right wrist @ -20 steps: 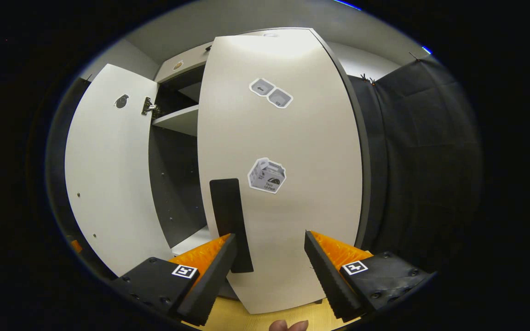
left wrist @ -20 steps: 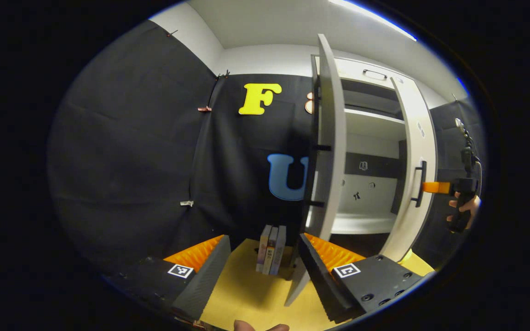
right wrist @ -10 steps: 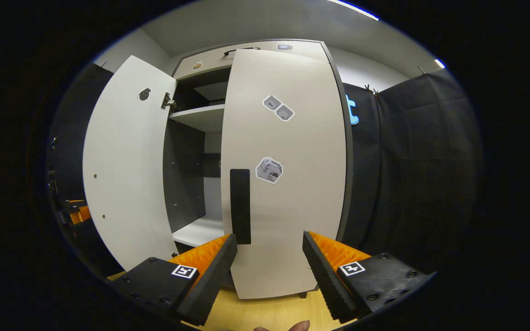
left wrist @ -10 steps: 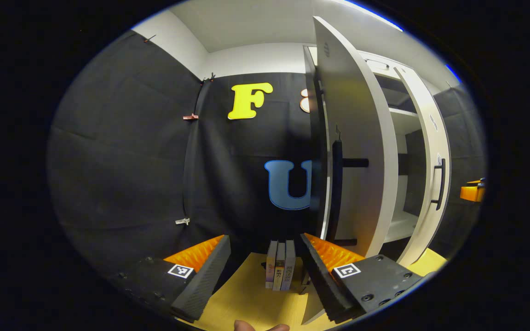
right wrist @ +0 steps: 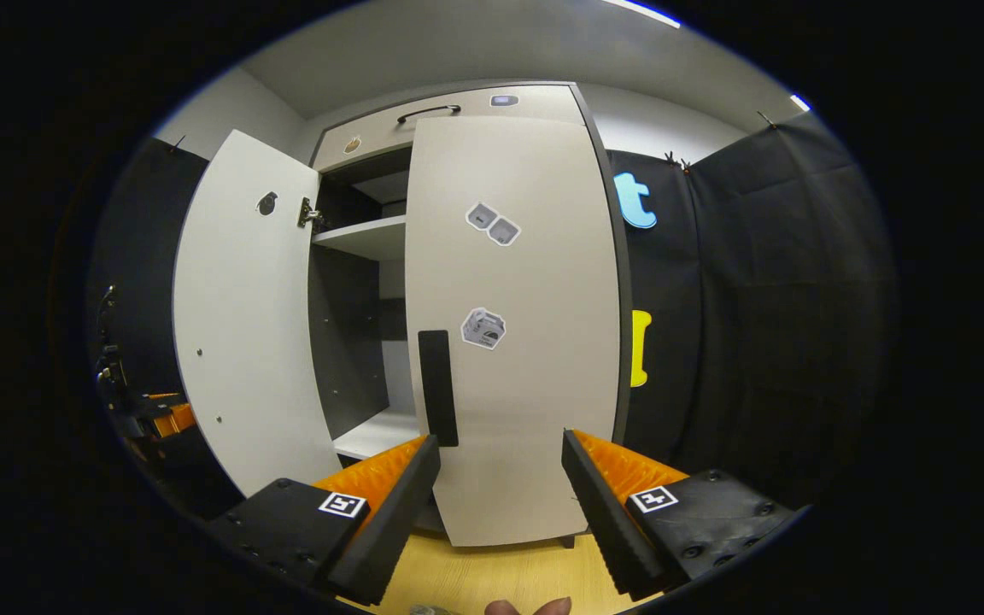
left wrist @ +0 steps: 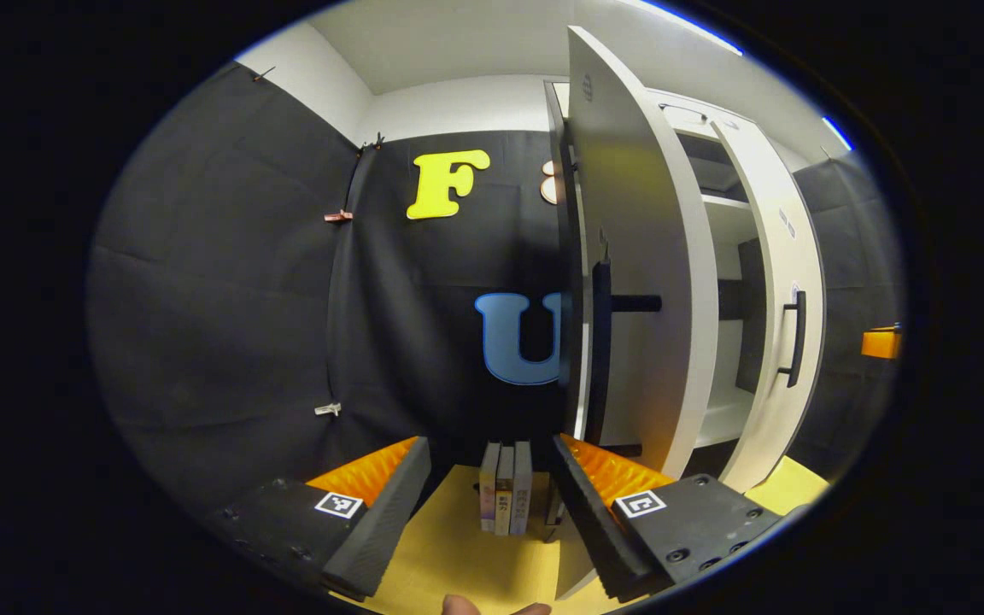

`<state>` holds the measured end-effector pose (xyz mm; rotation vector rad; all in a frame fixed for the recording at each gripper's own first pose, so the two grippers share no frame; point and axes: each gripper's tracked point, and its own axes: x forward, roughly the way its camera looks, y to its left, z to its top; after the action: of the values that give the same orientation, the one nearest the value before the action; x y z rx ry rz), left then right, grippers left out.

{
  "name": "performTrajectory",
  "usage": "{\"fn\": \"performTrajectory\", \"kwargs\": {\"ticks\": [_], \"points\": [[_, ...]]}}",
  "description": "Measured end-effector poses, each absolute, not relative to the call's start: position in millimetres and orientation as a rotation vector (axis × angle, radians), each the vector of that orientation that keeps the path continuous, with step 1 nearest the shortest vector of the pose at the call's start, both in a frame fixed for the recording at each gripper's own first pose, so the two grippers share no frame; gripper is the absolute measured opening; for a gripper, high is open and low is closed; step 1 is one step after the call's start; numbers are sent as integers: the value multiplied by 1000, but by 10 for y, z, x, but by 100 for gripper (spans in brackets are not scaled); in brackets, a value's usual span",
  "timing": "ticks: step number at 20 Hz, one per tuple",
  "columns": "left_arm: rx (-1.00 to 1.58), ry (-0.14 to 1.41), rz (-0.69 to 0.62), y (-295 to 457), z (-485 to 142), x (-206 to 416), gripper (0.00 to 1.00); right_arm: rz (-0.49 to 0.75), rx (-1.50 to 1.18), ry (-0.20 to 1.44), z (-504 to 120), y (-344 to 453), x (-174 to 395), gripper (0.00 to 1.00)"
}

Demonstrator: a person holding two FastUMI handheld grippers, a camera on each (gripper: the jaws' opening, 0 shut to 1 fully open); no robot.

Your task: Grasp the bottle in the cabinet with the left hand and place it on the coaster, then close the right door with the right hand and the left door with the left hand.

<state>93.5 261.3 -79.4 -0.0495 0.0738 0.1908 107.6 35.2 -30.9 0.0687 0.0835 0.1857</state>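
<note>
White panels tell you the stage: the right door (right wrist: pixel 513 342) looks all but shut, the left door (left wrist: pixel 637 282) stands ajar. Your right gripper (right wrist: pixel 500 504) hangs before it, fingers spread, empty; your left gripper (left wrist: pixel 492 504), likewise spread, sits beside the left door's handle (left wrist: pixel 599 350). Next, push that door closed. I cannot see the bottle.

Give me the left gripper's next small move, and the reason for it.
Probably nudge the left gripper rightward to the left door and push it toward the cabinet. The right door looks shut or nearly so, while the left door stands wide open. The left gripper is open and holds nothing, with the door's handle just ahead of it.
</note>
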Motion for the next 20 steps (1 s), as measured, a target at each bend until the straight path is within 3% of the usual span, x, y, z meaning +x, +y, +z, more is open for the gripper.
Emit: {"fn": "performTrajectory", "kwargs": {"ticks": [7,8,9,12,13,17,20], "points": [[-44,83,109,2019,-770,961,93,201,87,88,-295,242,871,96],[-44,83,94,1923,-771,973,89,200,86,87,-298,217,852,96],[-44,85,79,1833,-766,990,93,197,81,87,-304,177,826,96],[-54,92,41,1597,-765,1078,93,188,71,93,-343,63,788,96],[-59,95,32,1517,-767,1122,89,186,75,94,-346,32,783,96],[-85,102,-15,1159,-755,1298,97,169,85,88,-332,-128,810,96],[-90,112,-44,902,-783,1462,89,158,74,88,-336,-265,804,96]]}}
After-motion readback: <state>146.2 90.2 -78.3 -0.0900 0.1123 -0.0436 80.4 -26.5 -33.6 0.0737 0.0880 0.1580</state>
